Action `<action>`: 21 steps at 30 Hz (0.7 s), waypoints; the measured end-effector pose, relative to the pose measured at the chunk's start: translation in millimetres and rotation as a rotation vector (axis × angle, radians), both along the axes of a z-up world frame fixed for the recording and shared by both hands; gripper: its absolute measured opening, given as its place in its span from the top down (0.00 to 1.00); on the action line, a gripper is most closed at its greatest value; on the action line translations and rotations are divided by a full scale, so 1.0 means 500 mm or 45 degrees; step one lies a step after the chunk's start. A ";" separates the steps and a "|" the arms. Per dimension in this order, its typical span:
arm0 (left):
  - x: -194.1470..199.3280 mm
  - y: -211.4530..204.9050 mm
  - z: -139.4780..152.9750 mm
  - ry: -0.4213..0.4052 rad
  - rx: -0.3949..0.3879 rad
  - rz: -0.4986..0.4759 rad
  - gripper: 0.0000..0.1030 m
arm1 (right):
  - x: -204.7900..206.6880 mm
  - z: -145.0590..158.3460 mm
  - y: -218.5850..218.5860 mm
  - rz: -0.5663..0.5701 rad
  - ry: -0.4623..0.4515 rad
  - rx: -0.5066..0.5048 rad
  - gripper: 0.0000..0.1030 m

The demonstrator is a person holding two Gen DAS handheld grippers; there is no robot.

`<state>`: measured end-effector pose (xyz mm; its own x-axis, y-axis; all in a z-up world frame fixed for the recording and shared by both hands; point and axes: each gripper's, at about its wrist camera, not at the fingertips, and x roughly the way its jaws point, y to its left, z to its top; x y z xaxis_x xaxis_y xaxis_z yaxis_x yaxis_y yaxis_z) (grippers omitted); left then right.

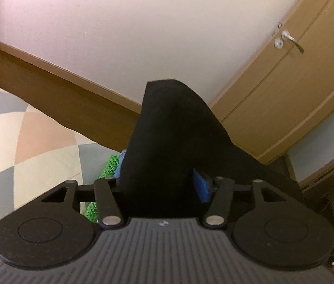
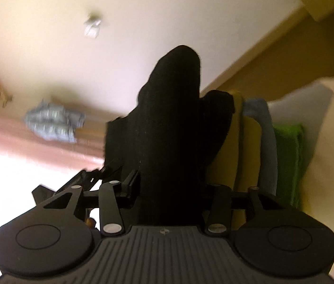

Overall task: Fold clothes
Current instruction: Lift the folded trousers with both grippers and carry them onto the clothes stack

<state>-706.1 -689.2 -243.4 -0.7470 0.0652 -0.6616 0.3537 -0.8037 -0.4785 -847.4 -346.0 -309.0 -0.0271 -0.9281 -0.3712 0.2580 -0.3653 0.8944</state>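
A black garment (image 1: 169,137) fills the middle of the left wrist view. My left gripper (image 1: 164,184) is shut on the black garment, which bunches up between the fingers and hides them; one blue pad (image 1: 201,185) shows at the right. In the right wrist view my right gripper (image 2: 167,184) is shut on the same black garment (image 2: 174,123), which stands up in a fold over the fingers. Both grippers are raised and tilted up towards the wall.
Folded clothes, yellow (image 2: 247,146), light blue (image 2: 265,137) and green (image 2: 289,161), lie stacked at the right. A patterned bedspread (image 1: 32,132), a wooden headboard (image 1: 55,94) and a wooden door (image 1: 292,87) show in the left wrist view. A green cloth (image 1: 110,163) lies below.
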 end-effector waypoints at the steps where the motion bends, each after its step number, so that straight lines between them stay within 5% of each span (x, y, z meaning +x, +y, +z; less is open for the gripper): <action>1: 0.003 -0.004 0.002 0.004 0.004 0.003 0.49 | -0.005 0.008 0.000 0.040 0.028 0.025 0.52; 4: 0.028 0.001 0.030 0.010 -0.048 0.035 0.49 | -0.011 0.043 0.013 0.115 0.159 0.126 0.40; 9: 0.095 0.006 0.101 0.083 -0.165 0.184 0.52 | 0.024 0.142 0.060 0.074 0.550 0.316 0.38; 14: 0.129 0.088 0.158 0.135 -0.299 0.152 0.53 | 0.111 0.217 0.055 0.047 1.029 0.295 0.37; 16: 0.121 0.127 0.169 0.142 -0.398 0.084 0.53 | 0.156 0.214 0.046 0.134 1.198 0.253 0.34; 21: 0.026 0.127 0.142 0.149 -0.366 0.056 0.55 | 0.190 0.139 0.016 0.268 1.399 0.244 0.34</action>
